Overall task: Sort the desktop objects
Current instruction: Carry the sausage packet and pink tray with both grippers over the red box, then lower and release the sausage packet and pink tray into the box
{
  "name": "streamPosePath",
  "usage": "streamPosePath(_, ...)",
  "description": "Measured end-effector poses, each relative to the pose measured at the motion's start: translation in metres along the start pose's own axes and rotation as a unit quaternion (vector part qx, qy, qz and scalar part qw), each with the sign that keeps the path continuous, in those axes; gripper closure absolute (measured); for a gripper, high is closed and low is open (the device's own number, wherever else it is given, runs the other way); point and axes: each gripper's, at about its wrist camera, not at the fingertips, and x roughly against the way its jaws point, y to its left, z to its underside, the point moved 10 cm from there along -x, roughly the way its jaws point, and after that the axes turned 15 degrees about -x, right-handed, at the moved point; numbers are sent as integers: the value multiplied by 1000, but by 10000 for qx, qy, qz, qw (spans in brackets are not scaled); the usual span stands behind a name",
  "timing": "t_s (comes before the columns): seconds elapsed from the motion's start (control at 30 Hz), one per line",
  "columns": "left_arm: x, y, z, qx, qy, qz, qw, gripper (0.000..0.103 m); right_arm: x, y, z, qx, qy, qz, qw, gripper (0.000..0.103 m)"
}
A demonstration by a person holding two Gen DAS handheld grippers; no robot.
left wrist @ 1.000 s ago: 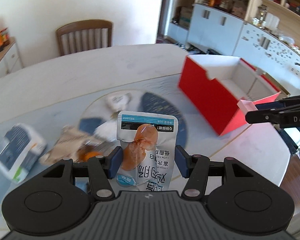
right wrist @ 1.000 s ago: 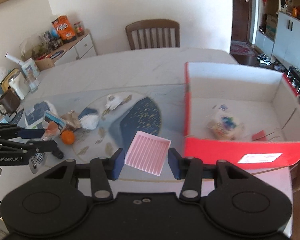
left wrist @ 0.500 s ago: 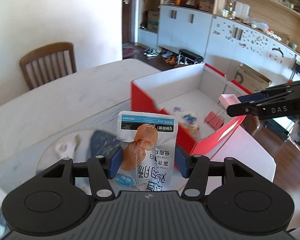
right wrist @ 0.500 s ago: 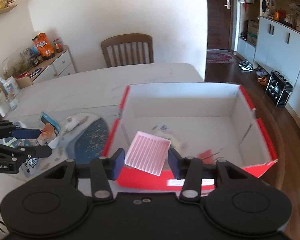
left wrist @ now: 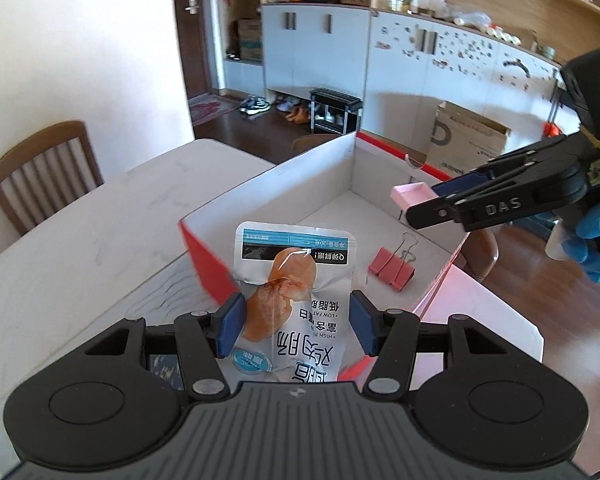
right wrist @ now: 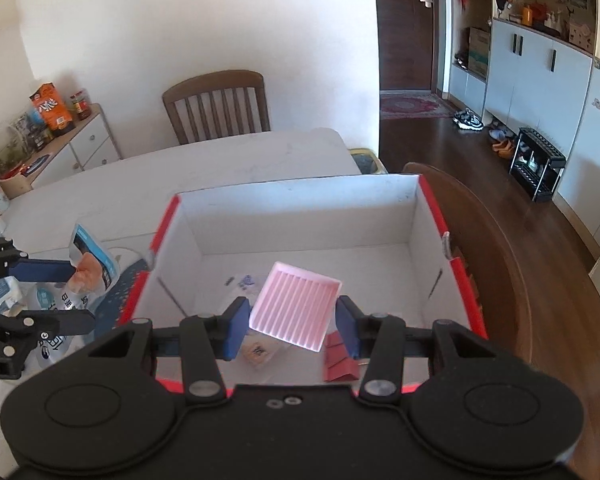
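Left tool: clamped on a silver foil snack pouch with an orange meat picture and a blue band, its blue pads pressing the pouch's two side edges.
Pouch position: held in the air over the near red wall of the box, at its left side; not yet inside.
Pouch axis: long axis runs forward along the fingers, blue-banded end pointing away towards the box, the print reading upside down to the camera.
Right tool: clamped on a flat pink ribbed plastic tray, held by two opposite edges.
Tray position: in the air above the open box, over its floor; not released.
Tray axis: nearly square, so no clear long axis; its ribs run roughly forward and away, and it is tilted with the far edge higher.
Box: a large red cardboard box with a white inside standing on the pale surface.
Done: a red binder clip and a small clear packet already lie on the box floor.
Left: both held things remain to be dropped in; more items, too blurred to name, appear on the surface at the far left of the right view.
Progress: judged partly done.
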Motion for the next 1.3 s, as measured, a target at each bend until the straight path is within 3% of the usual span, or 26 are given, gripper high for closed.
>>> streamPosePath(0.43, -49, -25, -54, -790, 25, 437, 9959, 48, -42, -26, -32, -130, 200, 185, 9995, 57)
streamPosePath(0.7, -88, -48, -48, -1289, 346, 800, 9878, 48, -78, -27, -42, 119, 449, 378, 9982, 56)
streamPosePath(1.0, -121, -52, -25, -1087, 869, 1091, 9842, 48, -120, -13, -23, 506, 960, 534, 9927, 56)
streamPosePath(1.3, -129, -43, -19, -499, 1062, 1444, 9825, 47, -150, -18, -10, 272, 1409, 757, 9868, 56)
